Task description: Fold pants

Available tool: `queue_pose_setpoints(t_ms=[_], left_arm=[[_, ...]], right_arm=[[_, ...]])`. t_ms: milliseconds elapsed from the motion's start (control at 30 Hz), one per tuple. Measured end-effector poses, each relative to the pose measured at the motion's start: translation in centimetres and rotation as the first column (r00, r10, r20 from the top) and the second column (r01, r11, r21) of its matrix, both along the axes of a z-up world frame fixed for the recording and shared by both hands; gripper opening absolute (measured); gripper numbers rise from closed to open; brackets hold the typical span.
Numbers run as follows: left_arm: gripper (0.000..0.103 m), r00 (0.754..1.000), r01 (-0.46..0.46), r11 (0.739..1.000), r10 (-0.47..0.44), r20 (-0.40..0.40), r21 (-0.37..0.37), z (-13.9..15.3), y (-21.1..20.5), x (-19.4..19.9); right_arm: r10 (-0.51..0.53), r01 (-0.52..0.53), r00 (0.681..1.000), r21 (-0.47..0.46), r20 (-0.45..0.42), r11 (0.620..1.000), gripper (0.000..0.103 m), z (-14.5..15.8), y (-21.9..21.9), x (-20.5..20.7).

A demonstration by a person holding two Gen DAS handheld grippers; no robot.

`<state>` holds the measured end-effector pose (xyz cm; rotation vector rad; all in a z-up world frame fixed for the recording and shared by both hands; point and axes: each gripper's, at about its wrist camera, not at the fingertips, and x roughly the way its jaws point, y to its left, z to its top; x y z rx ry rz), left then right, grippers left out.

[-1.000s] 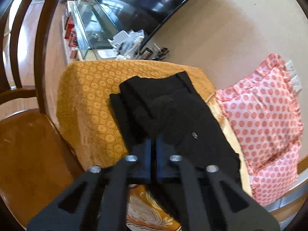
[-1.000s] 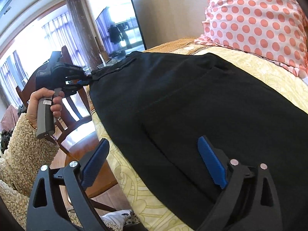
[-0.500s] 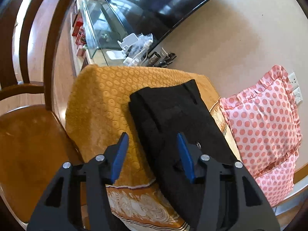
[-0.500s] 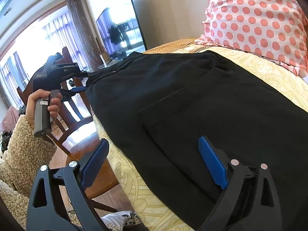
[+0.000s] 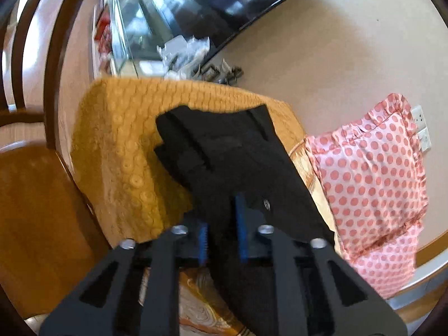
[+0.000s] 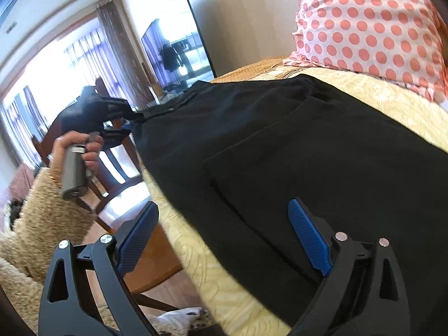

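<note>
Flanking pants (image 5: 238, 165): pillow (image 5: 375, 176); chair (image 5: 33, 218).

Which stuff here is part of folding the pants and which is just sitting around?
Part of the job:
black pants
left gripper, closing on the pants
right gripper, open

Just there:
polka-dot pillow
orange cover
wooden chair
television

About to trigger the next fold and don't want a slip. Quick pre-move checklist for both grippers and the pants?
1. Left gripper at the edge of the pants: ok, fabric sits between its pads.
2. Left clamp firm: cannot tell, the view is blurred and a gap shows between the pads.
3. Right gripper gripping: not ok, wide open over the near edge.
4. Pants lying smooth on bed cover: ok.
5. Pillow apart from pants: ok.
</note>
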<state>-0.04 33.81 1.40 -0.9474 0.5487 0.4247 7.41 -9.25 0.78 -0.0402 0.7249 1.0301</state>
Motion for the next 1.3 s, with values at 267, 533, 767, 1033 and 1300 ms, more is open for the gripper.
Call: queue_pose_setpoints(t_ms=[267, 533, 767, 1033, 1300], left_arm=[[0.01, 0.975, 0.184, 0.843, -0.22, 0.012, 0.506, 9.9, -13.1, 4.2], [0.008, 0.562, 0.67, 0.357, -0.817, -0.13, 0.651, 9.3, -37.5, 6.0], [0.007, 0.318, 0.837, 0.115, -0.898, -0.304, 0.535, 1.3, -44.5, 4.7], [0.005, 0.341, 0.757, 0.205, -0.934, -0.107, 0.62, 8.3, -44.3, 4.5], [0.008, 0.218, 0.831, 0.029, -0.936, -0.278, 0.555, 0.8, -46.2, 1.8]], right_arm=[[-0.123, 0.122, 0.992, 0.142, -0.002, 0.982, 0.096, 1.6, -10.1, -1.9], [-0.574, 0.565, 0.819, 0.206, -0.018, 0.799, 0.096, 2.1, -24.6, -3.2], [-0.687, 0.689, 0.722, 0.175, -0.084, 0.703, 0.096, 0.8, -28.5, -2.9], [-0.712, 0.712, 0.697, 0.197, -0.084, 0.674, 0.096, 0.9, -29.5, -3.0], [-0.691, 0.686, 0.718, 0.256, -0.086, 0.681, 0.096, 2.5, -29.7, -2.5]])
